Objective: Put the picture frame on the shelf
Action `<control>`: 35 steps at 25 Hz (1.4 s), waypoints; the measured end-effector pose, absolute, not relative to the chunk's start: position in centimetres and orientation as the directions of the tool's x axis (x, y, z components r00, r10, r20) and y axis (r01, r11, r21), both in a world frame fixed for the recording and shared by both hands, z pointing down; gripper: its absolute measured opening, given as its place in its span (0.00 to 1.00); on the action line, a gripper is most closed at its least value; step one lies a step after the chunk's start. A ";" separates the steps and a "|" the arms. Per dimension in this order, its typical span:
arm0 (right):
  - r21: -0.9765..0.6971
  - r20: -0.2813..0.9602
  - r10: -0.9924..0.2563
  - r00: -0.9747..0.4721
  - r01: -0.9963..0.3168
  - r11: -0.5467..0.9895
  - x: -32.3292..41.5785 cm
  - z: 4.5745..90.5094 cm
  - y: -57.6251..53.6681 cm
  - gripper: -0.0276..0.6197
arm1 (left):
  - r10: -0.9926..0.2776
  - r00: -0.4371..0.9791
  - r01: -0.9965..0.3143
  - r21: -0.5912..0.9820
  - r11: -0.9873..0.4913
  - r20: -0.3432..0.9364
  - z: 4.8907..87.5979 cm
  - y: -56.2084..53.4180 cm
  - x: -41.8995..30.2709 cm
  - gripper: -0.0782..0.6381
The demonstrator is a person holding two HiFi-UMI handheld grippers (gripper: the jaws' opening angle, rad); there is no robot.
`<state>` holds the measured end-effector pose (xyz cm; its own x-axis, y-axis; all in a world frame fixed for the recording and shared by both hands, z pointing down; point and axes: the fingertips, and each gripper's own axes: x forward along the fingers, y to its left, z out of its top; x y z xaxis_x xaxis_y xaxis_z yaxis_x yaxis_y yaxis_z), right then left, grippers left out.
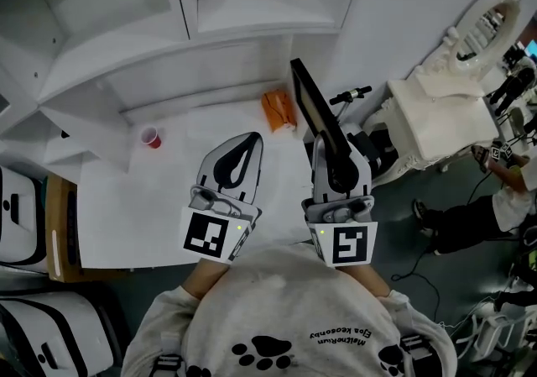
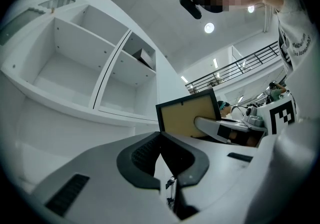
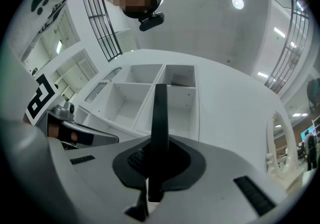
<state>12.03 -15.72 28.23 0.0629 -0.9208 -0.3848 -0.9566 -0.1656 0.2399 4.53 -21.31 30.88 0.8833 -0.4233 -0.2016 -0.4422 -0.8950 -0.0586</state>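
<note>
Finding: the right gripper (image 3: 152, 160) is pinching the picture frame (image 3: 160, 113) by its lower edge. The jaws are pressing on both faces, and the frame is standing edge-on, rising straight up out of the jaws. The left gripper (image 2: 162, 155) is riding alongside, to the left of the loaded jaws. Its jaws are pressed together with nothing between them.

Location: the frame is being carried clear of the white table (image 1: 168, 199) and is touching nothing but the pads. The white shelf (image 3: 181, 99) is lying directly ahead of the jaws, with its open compartments showing on either side of the frame's edge. A red cup (image 1: 152, 138) is sitting on the table ahead and to the left of the left jaws, well apart from the load.

Assessment: the transport step appears to be under way, and placement is not yet done.

Recommendation: the grip is sitting low on a tall, thin item, so tipping is the likely fault. The carrier should be advancing slowly and holding the frame vertical. The bottom edge should go fully onto a compartment floor, clear of the divider, before the pads are eased off.
</note>
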 end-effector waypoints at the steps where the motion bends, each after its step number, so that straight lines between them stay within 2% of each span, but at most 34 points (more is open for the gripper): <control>1: 0.245 -0.384 -0.921 0.062 -0.955 -0.167 12.1 28.1 -15.9 0.10 | -0.421 0.883 -0.440 -0.057 -0.896 -0.205 30.7 -21.5 4.6 0.14; 19: 0.267 -0.470 -0.883 0.005 -0.952 -0.148 14.9 21.9 -20.5 0.10 | -0.415 0.875 -0.452 -0.109 -0.885 -0.250 25.4 -25.0 8.0 0.14; 35: 0.452 -0.482 -0.867 -0.126 -0.884 -0.123 14.8 19.2 -23.5 0.10 | -0.436 0.858 -0.477 -0.108 -0.872 -0.270 23.2 -27.3 8.7 0.14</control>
